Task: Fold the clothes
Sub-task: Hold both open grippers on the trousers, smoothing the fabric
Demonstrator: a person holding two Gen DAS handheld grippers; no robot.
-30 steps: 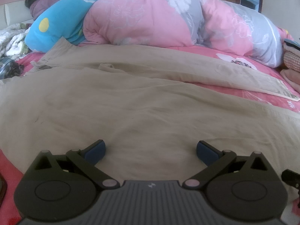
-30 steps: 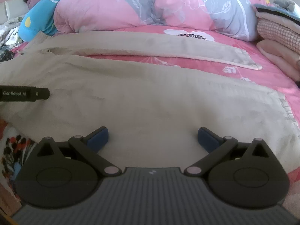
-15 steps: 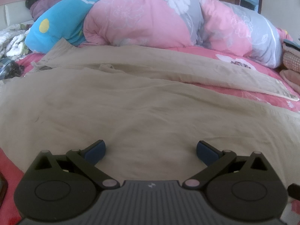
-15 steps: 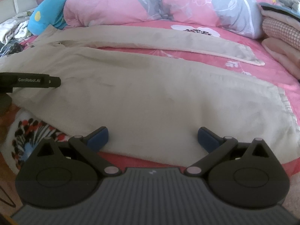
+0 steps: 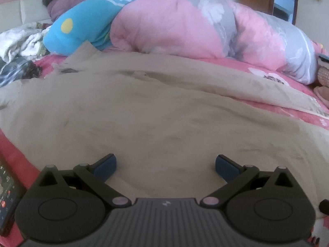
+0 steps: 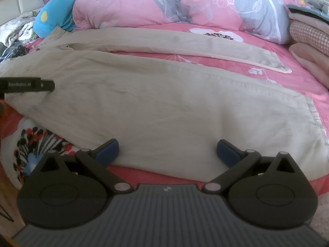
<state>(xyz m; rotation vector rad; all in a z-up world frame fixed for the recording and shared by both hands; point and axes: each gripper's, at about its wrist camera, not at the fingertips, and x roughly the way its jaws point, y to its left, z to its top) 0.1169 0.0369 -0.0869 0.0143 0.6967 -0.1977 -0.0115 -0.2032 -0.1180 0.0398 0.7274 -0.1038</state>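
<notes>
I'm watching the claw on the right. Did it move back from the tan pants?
Yes. The right gripper backed toward the bed's near edge: the pink sheet now shows below the tan pants' hem, where earlier only fabric showed.

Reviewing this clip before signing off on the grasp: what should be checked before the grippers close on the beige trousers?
1. Left gripper open, nothing held: ok.
2. Right gripper open, nothing held: ok.
3. Beige trousers spread flat on the pink bedsheet: ok.
4. Near trouser edge lies between the right gripper's fingers: ok.
5. Left gripper over cloth, edge location: cannot tell.
6. Rolled quilt apart from the trousers: cannot tell.
</notes>
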